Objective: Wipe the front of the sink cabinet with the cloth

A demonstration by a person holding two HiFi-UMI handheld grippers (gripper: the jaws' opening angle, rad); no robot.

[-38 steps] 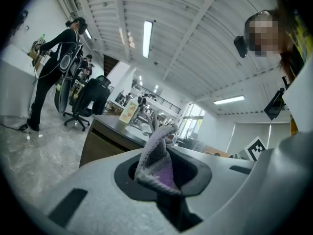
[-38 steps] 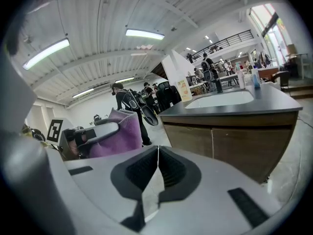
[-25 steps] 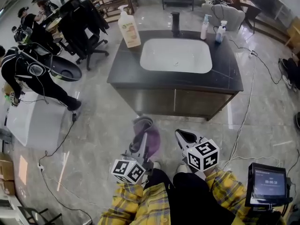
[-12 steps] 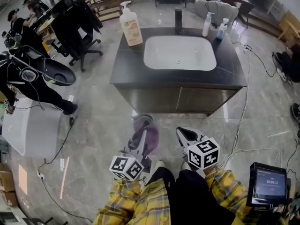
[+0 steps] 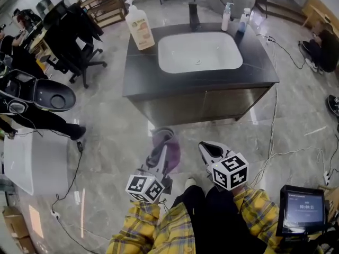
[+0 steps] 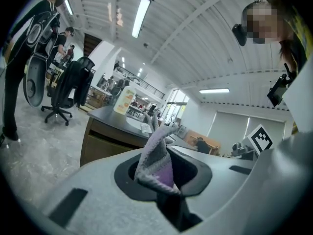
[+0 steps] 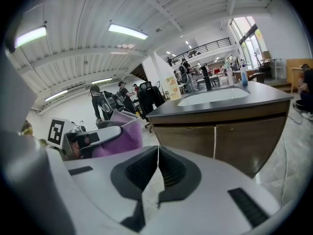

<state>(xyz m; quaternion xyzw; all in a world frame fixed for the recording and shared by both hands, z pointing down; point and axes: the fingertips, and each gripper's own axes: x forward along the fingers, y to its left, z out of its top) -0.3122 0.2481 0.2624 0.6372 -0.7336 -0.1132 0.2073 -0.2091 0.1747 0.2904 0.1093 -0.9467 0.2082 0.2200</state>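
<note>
The sink cabinet [image 5: 204, 103] stands ahead, dark-topped with a white basin [image 5: 199, 52] and brown doors [image 7: 234, 136]. My left gripper [image 5: 161, 140] is shut on a purple and grey cloth [image 5: 168, 151], which sticks up between its jaws in the left gripper view [image 6: 157, 163]. My right gripper [image 5: 207, 148] is shut with nothing in it, its jaws pressed together in the right gripper view [image 7: 157, 153]. Both grippers hover over the floor, well short of the cabinet front. The cloth also shows at the left of the right gripper view [image 7: 120, 133].
A soap pump bottle [image 5: 137, 25], a black tap [image 5: 194, 16] and two small bottles [image 5: 234, 17] stand on the counter. A black office chair [image 5: 71, 33] and people are at the left. Cables [image 5: 273, 142] trail over the floor at the right. A small screen [image 5: 303, 207] sits by my right leg.
The view has shifted so the cabinet sits slightly higher and nearer centre. Both grippers keep the same pose, the cloth still held in the left one.
</note>
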